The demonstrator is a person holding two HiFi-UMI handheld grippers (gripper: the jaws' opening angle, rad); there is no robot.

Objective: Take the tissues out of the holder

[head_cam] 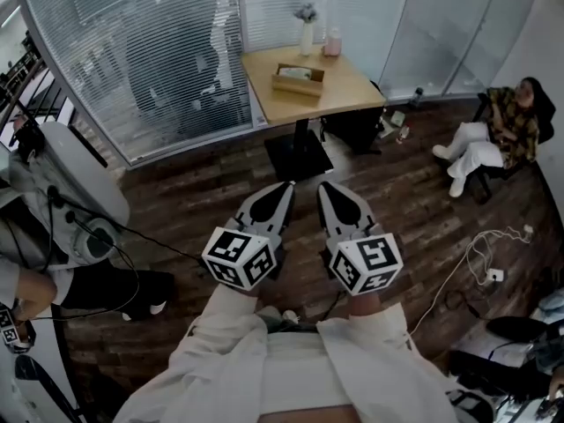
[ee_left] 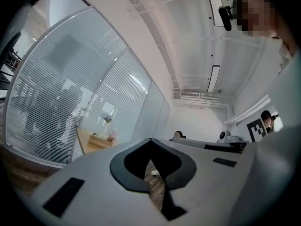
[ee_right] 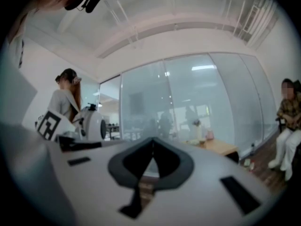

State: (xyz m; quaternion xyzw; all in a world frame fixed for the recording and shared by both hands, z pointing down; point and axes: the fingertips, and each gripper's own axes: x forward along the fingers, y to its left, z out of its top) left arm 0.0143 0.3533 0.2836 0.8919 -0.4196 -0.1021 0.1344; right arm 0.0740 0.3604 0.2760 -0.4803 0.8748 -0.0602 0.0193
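Approach step, judging by the layout: nothing reached yet. Near the middle of the light wooden square table [head_cam: 352, 91], the shallow wooden tissue holder [head_cam: 295, 86], with pale tissues [head_cam: 301, 72] showing in its top opening. At the table's far edge, a slim white vase [head_cam: 306, 35] of flowers and, just beside it, a small pink bottle [head_cam: 332, 42]. Behind the table, a curved glass wall [head_cam: 141, 60] with blinds.

Well short of the table, over the dark plank floor [head_cam: 194, 183] and pointing toward it, the grey left gripper [head_cam: 285, 189] with its marker cube and the matching right gripper [head_cam: 324, 189], side by side and near each other. Left jaws closed tip to tip, only a sliver of floor visible through the seam below the tips; nothing held. Right jaws likewise brought together at the tips, empty.

To the table's right and well apart from it, a seated person [head_cam: 480, 144] in white trousers. To its left and nearer the camera, another person in a pale top [head_cam: 53, 218].

Next, in all likelihood:
- Walk up to the table.
- Part one pair of jaws over the holder's opening.
- Pinch the top tissue and draw it upward.
- Probably steady the holder with the other gripper, against it lifting along with the tissue.

Too far off to judge how tightly packed the tissues are.
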